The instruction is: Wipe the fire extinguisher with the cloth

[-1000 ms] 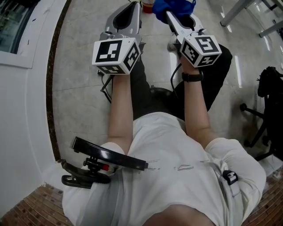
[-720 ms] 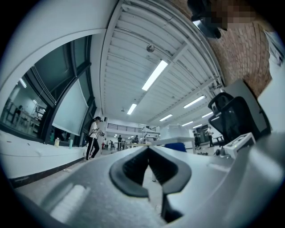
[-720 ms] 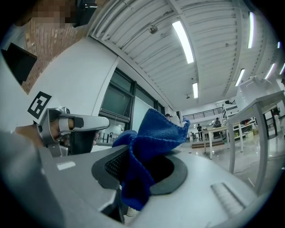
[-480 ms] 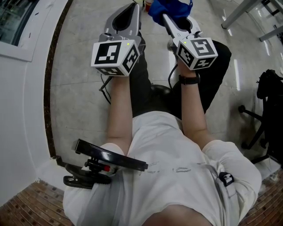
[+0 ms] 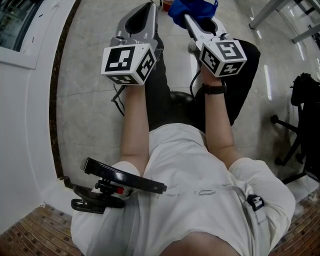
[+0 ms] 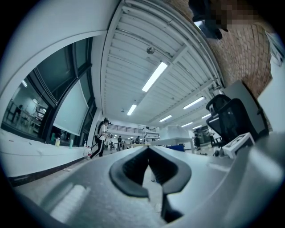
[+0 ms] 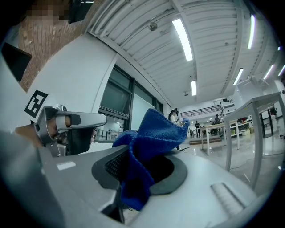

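— Before wiping anything, take stock from the left. First the left gripper [image 6: 148,149]: pads closed together at the tips, holding nothing, pointed out across the floor [image 5: 85,75].

— Agreed. Free, then, for bracing. Worth parting those jaws and steadying the cylinder, to stop any rolling or tipping under pressure.

— Next along, at the head view's top edge, squeezed between both grippers: a sliver of red, most likely the fire extinguisher [image 5: 164,4]. Mostly out of frame, so hard to judge upright or lying down.

— Close to both tips, at least. No contact visible; wiping seemingly not yet begun.

— Further right, the right gripper [image 7: 138,171], clamped on the blue cloth [image 7: 153,133]. Pinched between the pads, one thick bunch standing up past the tips, another end hanging below.

— Good for the job. Lead with that loose upper bunch, not the hard plastic. Press lightly, just enough to flatten the pile against the red shell, and draw long strokes along the body rather than dabbing.

— And the clamp?

— Keep tight throughout. Watch for fabric creeping out under drag. Ease off or re-grip before losing hold.
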A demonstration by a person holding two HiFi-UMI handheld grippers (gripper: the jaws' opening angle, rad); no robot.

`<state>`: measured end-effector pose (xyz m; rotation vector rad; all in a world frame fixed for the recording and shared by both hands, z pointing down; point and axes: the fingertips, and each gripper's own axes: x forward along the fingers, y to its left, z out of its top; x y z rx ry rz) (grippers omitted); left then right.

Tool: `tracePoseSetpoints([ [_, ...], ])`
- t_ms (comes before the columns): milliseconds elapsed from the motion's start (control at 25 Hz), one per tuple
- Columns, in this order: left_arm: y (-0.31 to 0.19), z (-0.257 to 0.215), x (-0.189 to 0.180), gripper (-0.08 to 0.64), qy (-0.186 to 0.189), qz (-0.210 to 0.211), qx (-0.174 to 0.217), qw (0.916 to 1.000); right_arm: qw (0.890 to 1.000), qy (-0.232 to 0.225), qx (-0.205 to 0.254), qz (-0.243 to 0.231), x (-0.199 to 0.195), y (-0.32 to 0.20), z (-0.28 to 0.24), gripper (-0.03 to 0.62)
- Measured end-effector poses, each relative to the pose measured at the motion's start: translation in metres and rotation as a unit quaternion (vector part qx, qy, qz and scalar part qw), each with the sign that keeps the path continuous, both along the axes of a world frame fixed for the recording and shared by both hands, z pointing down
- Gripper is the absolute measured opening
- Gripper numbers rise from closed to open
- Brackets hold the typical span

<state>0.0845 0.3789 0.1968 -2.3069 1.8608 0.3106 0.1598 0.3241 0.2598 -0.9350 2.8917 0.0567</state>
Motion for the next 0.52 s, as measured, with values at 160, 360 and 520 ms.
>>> tracePoseSetpoints([
  [160,0.001,-0.002,0.002,-0.002,-0.002,0.002,0.004,1.0,1.0,-0.001,0.004,-0.004,-0.003,0.002,-0.003,0.11],
  [360,-0.001,0.004,0.003,-0.002,-0.006,0.007,-0.002,1.0,1.0,-0.003,0.001,-0.001,-0.006,0.0,-0.002,0.11],
  [520,-0.003,0.007,-0.002,-0.002,-0.005,0.006,-0.003,1.0,1.0,-0.004,-0.002,-0.002,-0.01,-0.002,0.001,0.112],
])
